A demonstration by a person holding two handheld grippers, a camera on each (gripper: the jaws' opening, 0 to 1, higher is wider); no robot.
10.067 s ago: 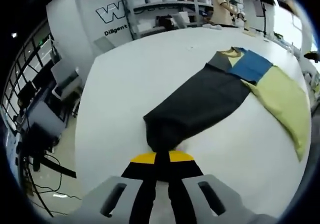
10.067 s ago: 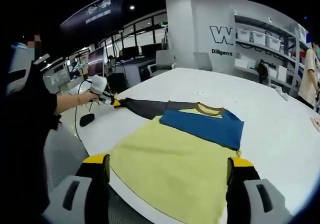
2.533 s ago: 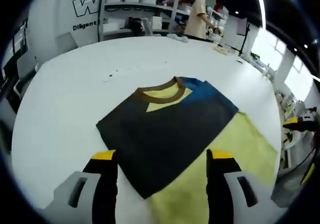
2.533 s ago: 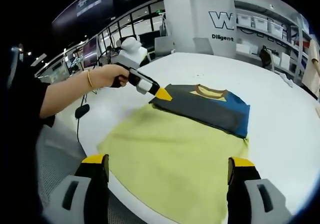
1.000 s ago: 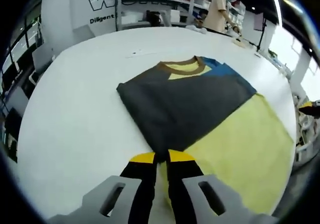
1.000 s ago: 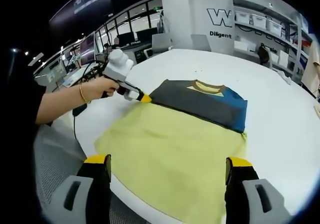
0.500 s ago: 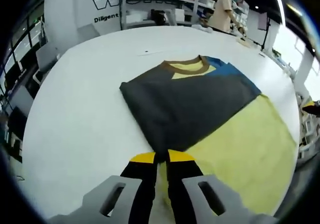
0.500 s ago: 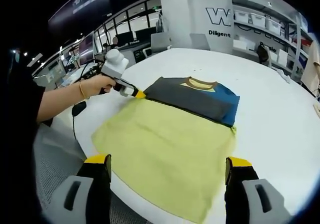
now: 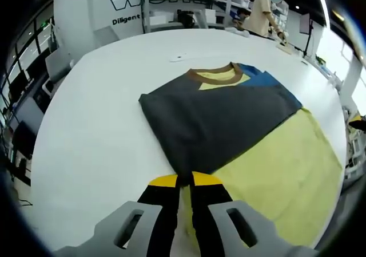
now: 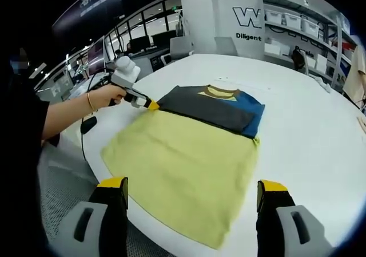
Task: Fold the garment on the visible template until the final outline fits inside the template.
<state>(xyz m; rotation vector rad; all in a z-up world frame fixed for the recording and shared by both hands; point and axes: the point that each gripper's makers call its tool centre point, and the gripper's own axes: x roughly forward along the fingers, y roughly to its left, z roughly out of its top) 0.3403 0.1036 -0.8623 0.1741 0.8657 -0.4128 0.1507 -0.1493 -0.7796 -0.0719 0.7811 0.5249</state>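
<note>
**The grey sleeve now lies across the shirt**

On the left, a person's hand [image 10: 102, 97] holds the left gripper [image 9: 184, 180] low on the white table [image 9: 97, 125]. Its two jaws are pressed together, pinching the near corner of the dark grey sleeve [image 9: 217, 119].

A little while ago that sleeve stuck straight out to the side. Now it is folded over the chest of the T-shirt [image 10: 189, 148] — it hides most of the blue band [image 10: 250, 111] and stops just under the brown collar [image 9: 216, 72]. In the last second it has hardly moved, so this fold looks about done.

On the right, the right gripper [image 10: 191, 211] waits with its jaws wide apart, holding nothing. The yellow lower part [image 10: 183, 171] lies flat and reaches right to the table edge — I think it needs folding next. I cannot make out any template outline.
</note>
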